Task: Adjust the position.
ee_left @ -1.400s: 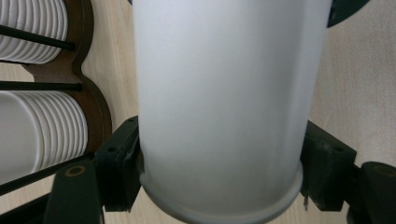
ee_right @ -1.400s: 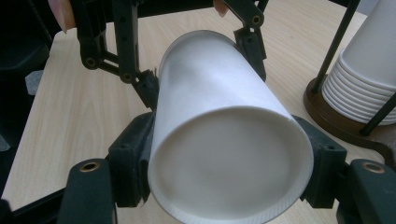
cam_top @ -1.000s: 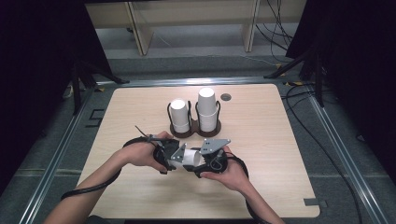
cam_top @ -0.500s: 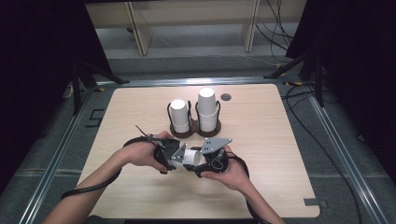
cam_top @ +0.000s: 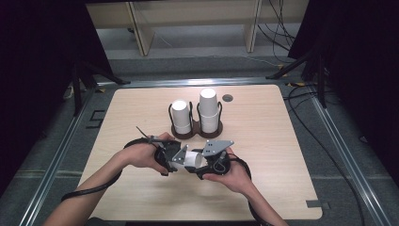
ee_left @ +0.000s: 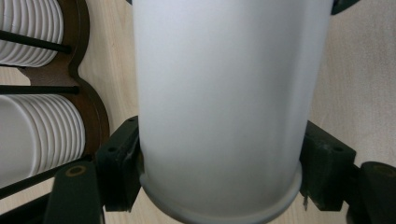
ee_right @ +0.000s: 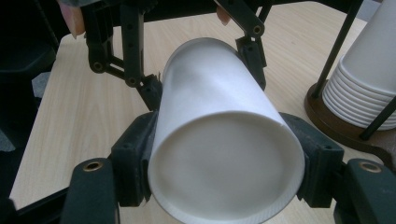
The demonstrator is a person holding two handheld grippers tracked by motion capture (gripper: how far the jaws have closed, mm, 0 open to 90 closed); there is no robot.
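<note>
White paper cup [cam_top: 192, 159], plain and cylindrical, lies on its side between my two grippers, lifted off the light wood-grain table [cam_top: 263, 188] near my edge of it.

Left gripper [ee_left: 219, 179]: both black pads pressed against the cup wall near the rolled rim, one on each side. Clamped on the cup. In the high view the left gripper [cam_top: 170, 157] sits at the cup's left end, left hand [cam_top: 143, 154] wrapped round it.

Right gripper [ee_right: 224, 175]: jaws have just been closing in, with the cup between them. Pads now sit against the wall at the cup's closed-bottom end, gripping it. In the high view the right gripper [cam_top: 211, 162] is at the cup's right end, right hand [cam_top: 233, 175] under it. The right gripper view also looks along the cup at my left gripper's linkage on the far end.

So both ends are held, cup axis roughly level and running left to right.

Behind the cup, towards the table's middle: a dark brown wooden two-slot cup holder with black wire uprights [cam_top: 196, 129], one stack of upturned white paper cups [cam_top: 180, 116] in the left slot and a taller stack [cam_top: 208, 109] in the right. The held cup is near the holder but apart from it.
</note>
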